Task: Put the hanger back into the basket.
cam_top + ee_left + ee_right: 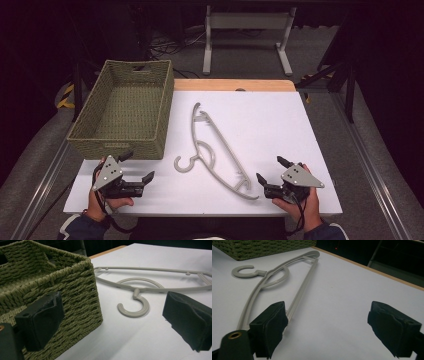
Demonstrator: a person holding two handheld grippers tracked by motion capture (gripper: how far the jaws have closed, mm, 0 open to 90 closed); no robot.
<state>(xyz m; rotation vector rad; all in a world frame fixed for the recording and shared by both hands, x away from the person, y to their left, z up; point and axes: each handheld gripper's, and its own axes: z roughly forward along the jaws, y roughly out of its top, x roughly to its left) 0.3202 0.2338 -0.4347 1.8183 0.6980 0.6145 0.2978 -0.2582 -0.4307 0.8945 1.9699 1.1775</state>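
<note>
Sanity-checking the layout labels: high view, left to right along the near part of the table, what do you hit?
left gripper, open → woven basket just behind it → grey hanger, lying flat on the white table → right gripper, open.

A smooth grey plastic hanger (215,150) lies beside a rough woven basket (125,107) on a matt white tabletop (270,125).
</note>
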